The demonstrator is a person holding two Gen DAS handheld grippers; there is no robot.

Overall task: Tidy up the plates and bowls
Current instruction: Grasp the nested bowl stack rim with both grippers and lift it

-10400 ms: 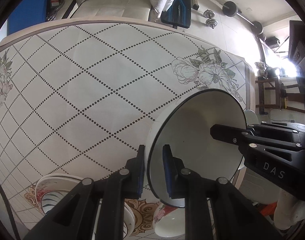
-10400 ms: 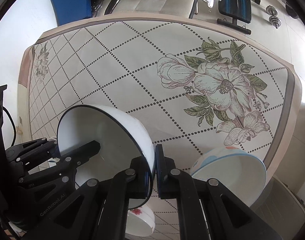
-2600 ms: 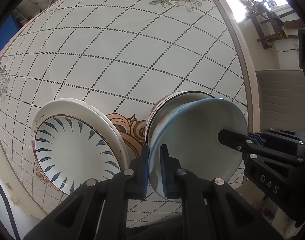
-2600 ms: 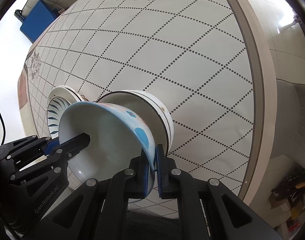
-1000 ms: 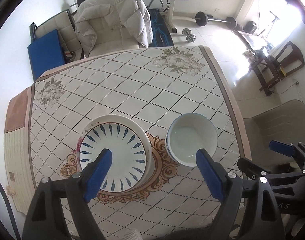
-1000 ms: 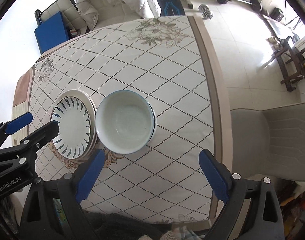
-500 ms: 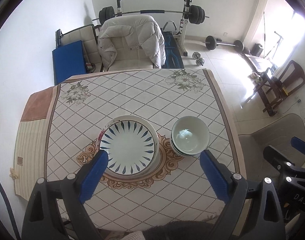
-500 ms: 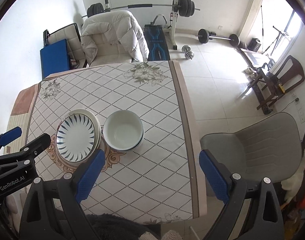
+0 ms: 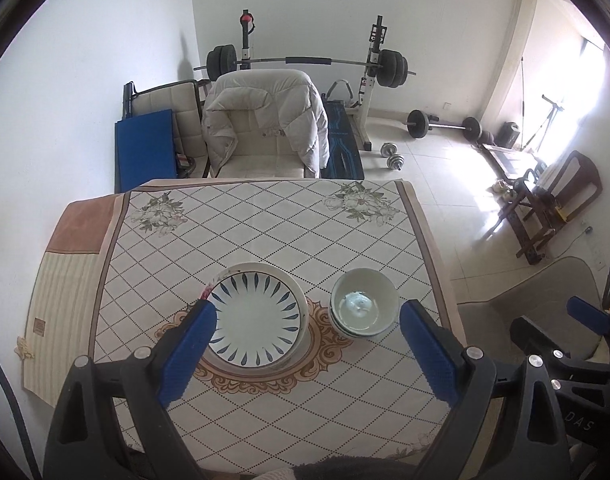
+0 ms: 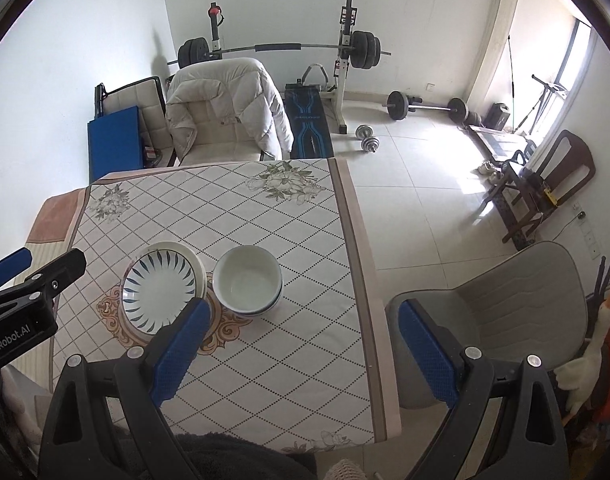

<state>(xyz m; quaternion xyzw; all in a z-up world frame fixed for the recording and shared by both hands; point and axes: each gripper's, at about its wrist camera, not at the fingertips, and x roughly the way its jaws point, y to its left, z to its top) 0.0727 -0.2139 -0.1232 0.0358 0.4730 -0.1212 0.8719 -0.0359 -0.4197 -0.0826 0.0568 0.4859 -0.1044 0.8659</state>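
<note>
A stack of plates (image 9: 257, 316) with a blue-petal plate on top sits on the table (image 9: 265, 232), also in the right wrist view (image 10: 161, 292). Beside it on the right stands a stack of white bowls (image 9: 364, 310), also in the right wrist view (image 10: 249, 286). My left gripper (image 9: 307, 348) is open and empty, held high above the near table edge. My right gripper (image 10: 301, 344) is open and empty, high above the table's right edge. Each gripper shows at the other view's edge.
The table (image 10: 265, 220) carries a diamond-pattern cloth with flower corners. A chair with a white jacket (image 9: 265, 128) stands at the far side. A grey chair (image 10: 505, 304) stands to the right. A barbell rack (image 9: 305, 60) and weights lie beyond.
Both grippers let go of the bowl on the bowl stack, opened wide and pulled up and back from the table. The view has risen further over the last half second.
</note>
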